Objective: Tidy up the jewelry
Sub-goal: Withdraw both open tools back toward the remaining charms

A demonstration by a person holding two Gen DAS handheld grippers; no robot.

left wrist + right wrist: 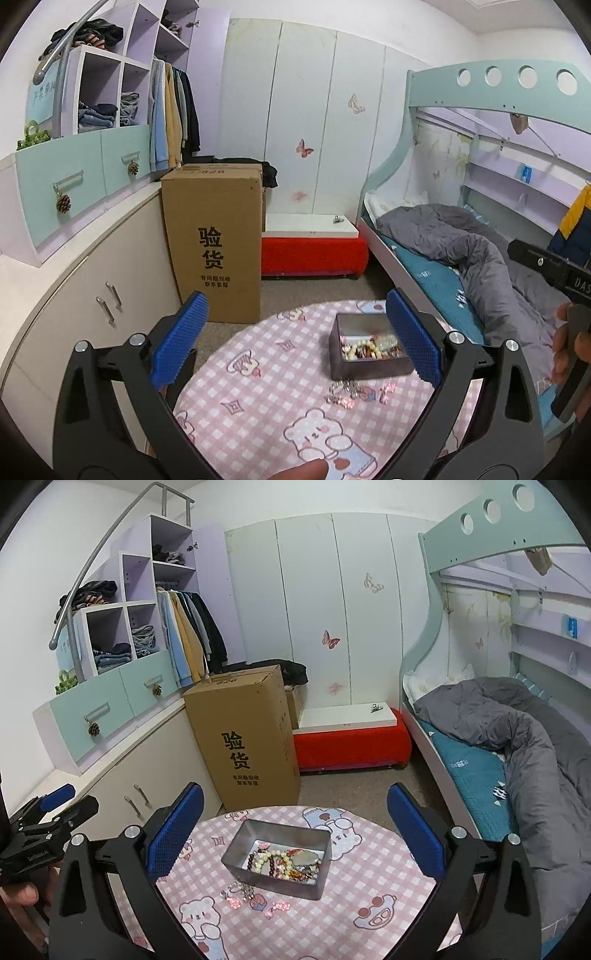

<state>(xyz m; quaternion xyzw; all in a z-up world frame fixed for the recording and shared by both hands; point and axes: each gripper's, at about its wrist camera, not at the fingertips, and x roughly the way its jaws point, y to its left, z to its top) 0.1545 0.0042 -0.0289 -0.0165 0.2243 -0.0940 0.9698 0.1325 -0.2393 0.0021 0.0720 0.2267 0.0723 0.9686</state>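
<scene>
Both your grippers hang above the round table, w/ nothing between the pads. Your left gripper (297, 341) has its blue pads (177, 341) spread wide, empty. Your right gripper (295, 830) is spread just as wide, also empty.

The metal tin (277, 858) sits on the pink checked tablecloth (369, 893), ahead of your right gripper and between its 2 fingers, a bit left of centre. From your left gripper the same tin (369, 347) is ahead and off to the right, partly hidden behind the right pad. Inside it: a heap of bead bracelets (286, 862), pale and dark red beads mixed w/ other pieces; can't tell each item apart.

Loose jewelry (255, 899) lies on the cloth just on the near side of the tin, outside it: a silvery chain piece and a few small pink charms, close together. In the left view that cluster (356, 393) is ahead, right of centre, nearer to you than the tin.

Beyond the table, ahead-left of both grippers, stands a tall cardboard box (247, 738). A red bench (351, 746) is farther ahead, and a bunk bed w/ a grey duvet (535, 738) is off to the right.

Your left gripper (44, 823) shows at the left edge of the right view, beside the table.
</scene>
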